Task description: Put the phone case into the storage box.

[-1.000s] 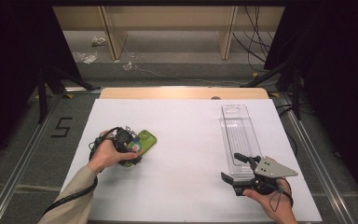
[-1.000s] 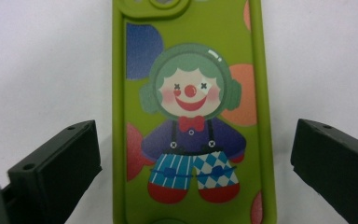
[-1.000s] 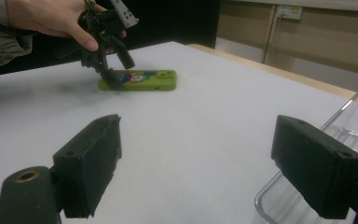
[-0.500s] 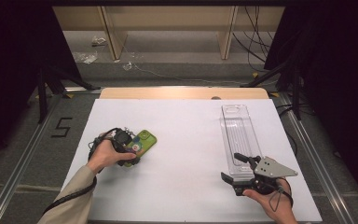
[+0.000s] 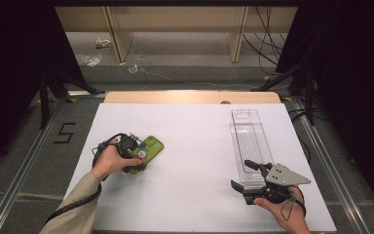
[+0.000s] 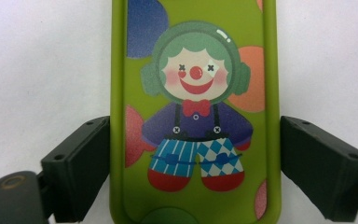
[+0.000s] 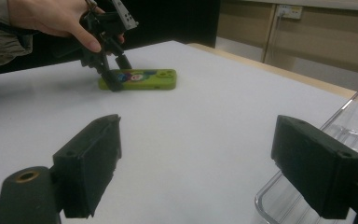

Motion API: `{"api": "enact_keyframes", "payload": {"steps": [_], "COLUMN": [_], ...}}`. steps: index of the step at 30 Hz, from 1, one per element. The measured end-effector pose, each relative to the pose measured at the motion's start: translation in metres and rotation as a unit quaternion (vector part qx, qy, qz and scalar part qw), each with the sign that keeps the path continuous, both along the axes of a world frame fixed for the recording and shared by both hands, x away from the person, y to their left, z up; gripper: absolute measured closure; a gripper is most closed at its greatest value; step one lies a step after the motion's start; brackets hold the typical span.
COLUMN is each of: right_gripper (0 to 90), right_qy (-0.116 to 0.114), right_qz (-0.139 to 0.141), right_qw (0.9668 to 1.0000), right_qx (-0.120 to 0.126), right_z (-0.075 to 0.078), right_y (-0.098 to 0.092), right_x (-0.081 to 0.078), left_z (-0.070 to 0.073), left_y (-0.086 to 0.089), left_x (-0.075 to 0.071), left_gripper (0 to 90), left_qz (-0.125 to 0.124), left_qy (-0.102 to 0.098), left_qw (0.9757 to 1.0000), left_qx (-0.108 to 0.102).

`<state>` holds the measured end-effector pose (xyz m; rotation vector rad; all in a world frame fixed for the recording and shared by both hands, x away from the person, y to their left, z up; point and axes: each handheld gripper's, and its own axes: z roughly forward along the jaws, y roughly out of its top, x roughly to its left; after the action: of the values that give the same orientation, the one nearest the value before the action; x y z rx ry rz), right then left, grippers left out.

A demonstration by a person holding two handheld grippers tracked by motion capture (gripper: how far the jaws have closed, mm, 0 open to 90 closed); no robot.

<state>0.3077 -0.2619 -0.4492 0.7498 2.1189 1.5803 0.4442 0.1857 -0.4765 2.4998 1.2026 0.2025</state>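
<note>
The left tongs stand at the left side of the white tabletop, pointed down over the near end of a green phone case. The case lies flat, printed side up, showing a cartoon clown. In the left gripper view one black jaw stands at each long edge of the case. The left-hand jaw meets the edge; a thin white strip of tabletop shows between the right-hand jaw and the other edge. The jaws have just been closing, with the case between them, and the pads do not yet clamp it. In the right gripper view the case rests fully on the tabletop under the left tongs.

At the right side lies a clear plastic tray, long and narrow, with its length running away from the person. Nothing is visible inside it. The right tongs are held level at the tray's near end. Their jaws stand wide and hold nothing; in the right gripper view one jaw overlaps the tray's near corner, the other stands over bare tabletop.
</note>
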Motion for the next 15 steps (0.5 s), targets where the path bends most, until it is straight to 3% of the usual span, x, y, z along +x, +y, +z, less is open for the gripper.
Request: {"api": "enact_keyframes", "payload": {"steps": [15], "right_gripper": [16.8], "right_qy": [-0.001], "right_qz": [0.0], "right_qw": [1.0], "right_qx": [0.001], "right_z": [0.0002], "right_y": [-0.0001], "right_x": [-0.0001], "left_z": [0.0009], "left_y": [-0.0004], "left_x": [-0.0004], "left_gripper": [15.9], "left_qz": [0.004], "left_qy": [-0.001], "left_qw": [1.0], "left_qx": [0.002]}}
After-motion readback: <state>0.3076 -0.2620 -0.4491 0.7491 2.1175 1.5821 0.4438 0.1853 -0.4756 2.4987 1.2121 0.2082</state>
